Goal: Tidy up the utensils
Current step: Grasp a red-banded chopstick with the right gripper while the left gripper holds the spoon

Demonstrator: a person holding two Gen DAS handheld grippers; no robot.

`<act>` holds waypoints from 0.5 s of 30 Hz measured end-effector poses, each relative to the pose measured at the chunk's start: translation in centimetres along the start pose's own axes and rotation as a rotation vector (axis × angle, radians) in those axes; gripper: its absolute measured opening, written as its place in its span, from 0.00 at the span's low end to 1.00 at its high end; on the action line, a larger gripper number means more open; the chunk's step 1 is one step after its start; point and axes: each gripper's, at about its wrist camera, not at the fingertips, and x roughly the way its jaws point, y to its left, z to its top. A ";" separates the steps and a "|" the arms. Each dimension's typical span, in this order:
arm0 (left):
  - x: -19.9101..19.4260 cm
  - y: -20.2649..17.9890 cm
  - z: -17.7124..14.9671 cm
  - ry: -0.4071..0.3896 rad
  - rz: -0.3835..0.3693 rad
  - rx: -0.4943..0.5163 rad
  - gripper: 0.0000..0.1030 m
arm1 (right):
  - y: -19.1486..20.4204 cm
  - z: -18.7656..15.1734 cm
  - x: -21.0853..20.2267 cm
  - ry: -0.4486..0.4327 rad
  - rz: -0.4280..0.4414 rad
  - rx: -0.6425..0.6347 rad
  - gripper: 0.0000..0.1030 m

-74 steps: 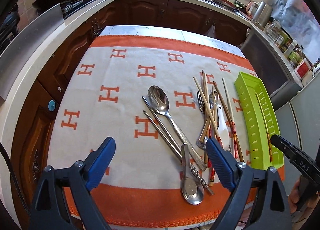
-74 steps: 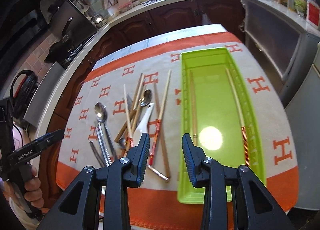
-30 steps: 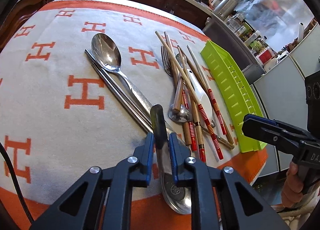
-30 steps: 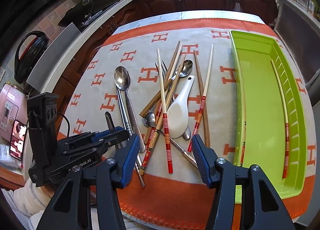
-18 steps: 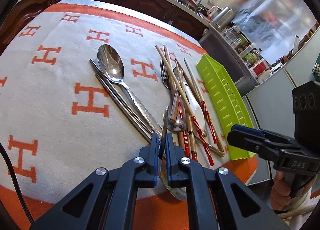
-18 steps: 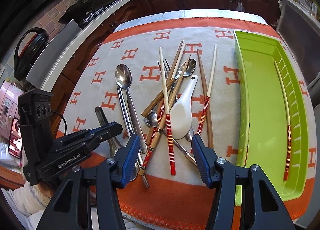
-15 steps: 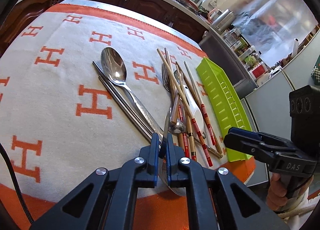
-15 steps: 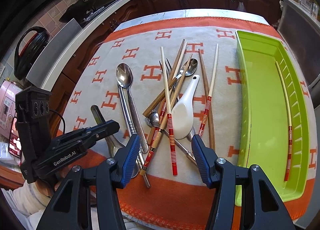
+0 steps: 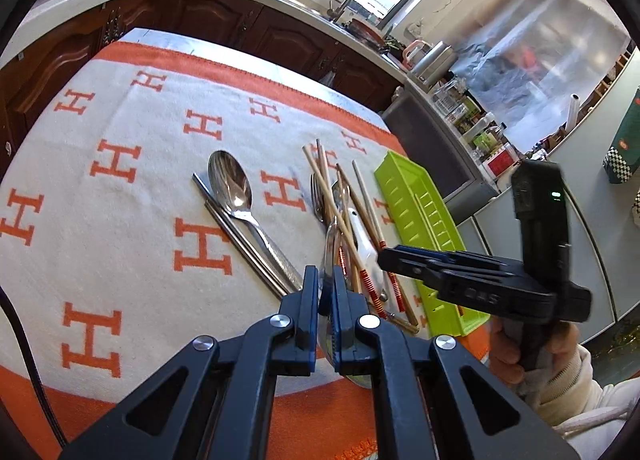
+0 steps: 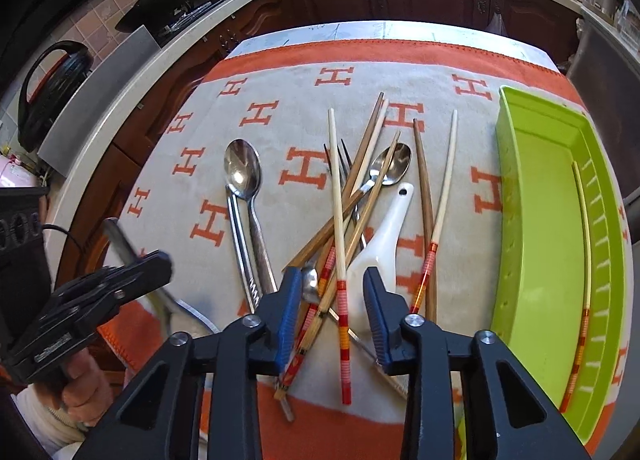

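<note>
Since the earlier frames the left gripper (image 9: 326, 300) has closed its jaws on the handle of a steel spoon (image 9: 329, 244) and raised it off the cloth; the spoon, formerly flat at the near edge, now hangs tilted, its bowl below the jaws. In the right wrist view the same spoon (image 10: 120, 244) appears blurred at 9 o'clock, clamped in the left gripper (image 10: 156, 260) above the desk's near-left corner. The right gripper (image 10: 332, 300) has shifted leftward over the utensil pile; its jaws stand wide apart, holding nothing, straddling red-banded chopsticks (image 10: 338, 220) and the bowl of a white ceramic spoon (image 10: 384, 236). A large steel spoon (image 10: 243, 172) lies at 11 o'clock of the pile on the orange-and-white cloth (image 10: 280, 72). The green tray (image 10: 536, 220) lies at 3 o'clock, with a chopstick (image 10: 585, 260) along its right wall.
</note>
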 end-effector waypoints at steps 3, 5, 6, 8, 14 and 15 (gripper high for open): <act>-0.6 -0.1 0.4 -0.007 -0.003 -0.005 0.03 | 0.0 1.0 1.3 0.015 -0.016 -0.015 0.23; -0.6 0.0 0.6 0.000 0.001 -0.015 0.03 | 0.2 1.5 2.2 0.027 -0.024 -0.036 0.19; -0.6 0.1 0.7 0.008 0.010 -0.020 0.03 | 0.3 1.6 2.5 0.030 -0.026 -0.044 0.19; -0.4 0.4 0.8 0.025 0.022 -0.034 0.03 | 0.5 1.8 3.3 0.038 -0.028 -0.064 0.12; -0.3 0.9 0.9 0.033 0.021 -0.056 0.03 | 0.9 2.3 4.8 0.042 -0.044 -0.091 0.08; -0.3 0.9 0.9 0.033 0.021 -0.055 0.03 | 0.9 2.4 4.9 0.042 -0.045 -0.091 0.08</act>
